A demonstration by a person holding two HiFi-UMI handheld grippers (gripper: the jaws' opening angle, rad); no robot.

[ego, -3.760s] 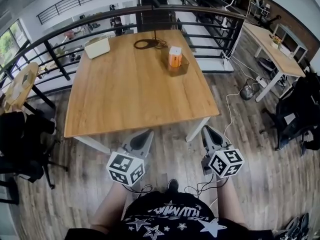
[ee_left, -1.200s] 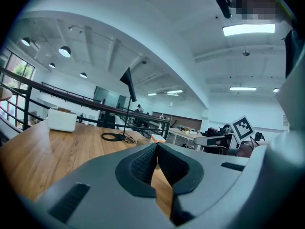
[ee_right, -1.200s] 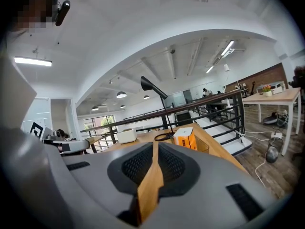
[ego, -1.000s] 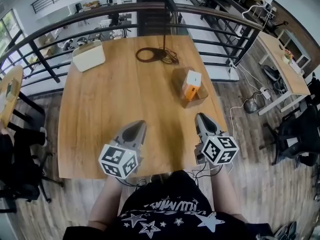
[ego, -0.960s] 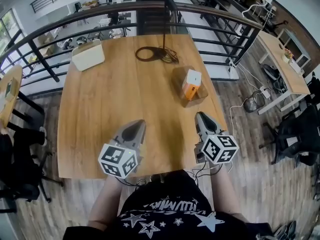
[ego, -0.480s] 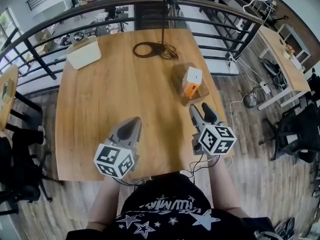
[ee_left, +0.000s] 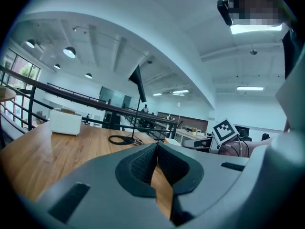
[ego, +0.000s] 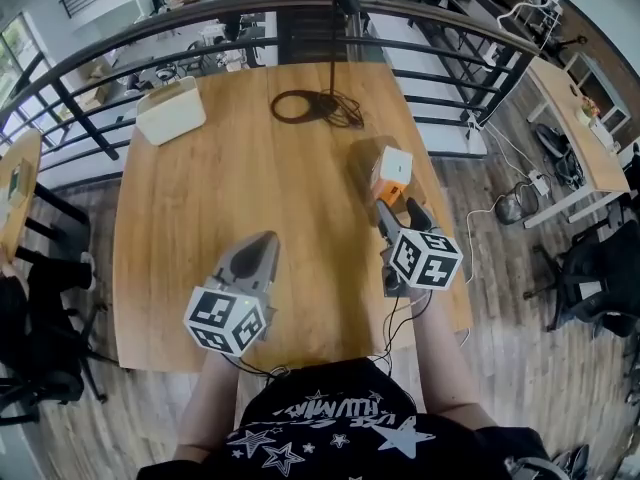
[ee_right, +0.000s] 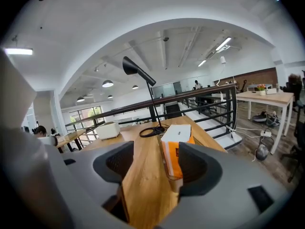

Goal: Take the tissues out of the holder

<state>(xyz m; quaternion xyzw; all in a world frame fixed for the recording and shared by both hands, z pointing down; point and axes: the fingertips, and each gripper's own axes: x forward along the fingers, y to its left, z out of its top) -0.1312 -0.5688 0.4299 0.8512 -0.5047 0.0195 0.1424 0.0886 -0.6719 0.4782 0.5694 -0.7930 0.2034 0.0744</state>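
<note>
Tissue pack [ee_right: 177, 136], one, stands in one holder [ee_right: 164, 162].

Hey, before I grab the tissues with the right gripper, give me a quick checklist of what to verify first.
1. Jaws of the right gripper apart: ok, opening, nothing between them yet.
2. The tissue pack centred between them: not ok, it sits toward the right jaw.
3. The tissue pack seated in the holder: ok.
4. The left gripper out of the way: ok, shut, empty, apart from the holder.
5. The black cable clear of the approach: ok, it lies beyond the holder.
</note>
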